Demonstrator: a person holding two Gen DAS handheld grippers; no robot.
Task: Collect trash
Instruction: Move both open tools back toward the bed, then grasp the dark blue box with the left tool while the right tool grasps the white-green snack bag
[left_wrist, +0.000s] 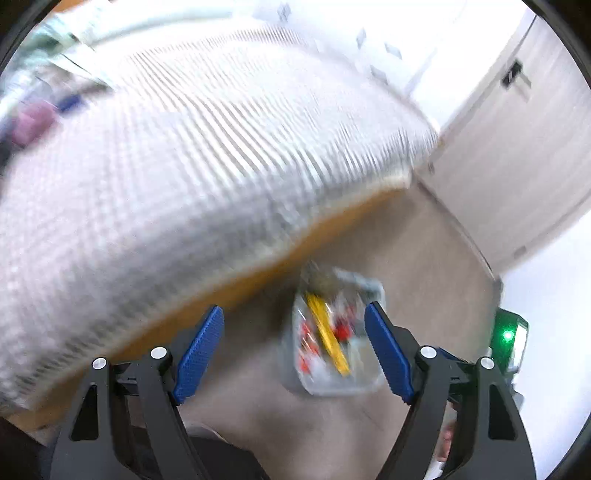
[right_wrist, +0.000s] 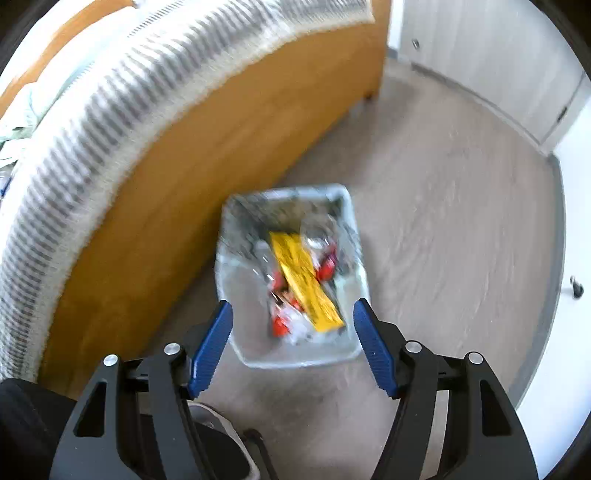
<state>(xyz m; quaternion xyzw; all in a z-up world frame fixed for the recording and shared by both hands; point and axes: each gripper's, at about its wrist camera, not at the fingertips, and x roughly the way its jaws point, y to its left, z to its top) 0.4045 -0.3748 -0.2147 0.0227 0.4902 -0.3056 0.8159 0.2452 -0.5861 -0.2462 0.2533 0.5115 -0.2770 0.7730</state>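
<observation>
The pale grey rectangular plastic bin (right_wrist: 291, 280) stood on the grey-brown floor (right_wrist: 443, 240) just beside the orange wooden bed frame (right_wrist: 192, 177), holding a long yellow wrapper (right_wrist: 304, 282), red scraps and clear plastic. That trash looked light, crinkly and slippery, best pinched at a flat edge. Both the left gripper (left_wrist: 293, 349) and the right gripper (right_wrist: 291, 343) hung above with fingers wide and empty.

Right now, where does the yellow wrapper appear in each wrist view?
Left wrist: the yellow wrapper lies in the bin, lower centre, between the open blue fingers.
Right wrist: the wrapper is in the bin, centre, just above the fingers.
Shared landmark: the orange bed frame left of the bin.
</observation>
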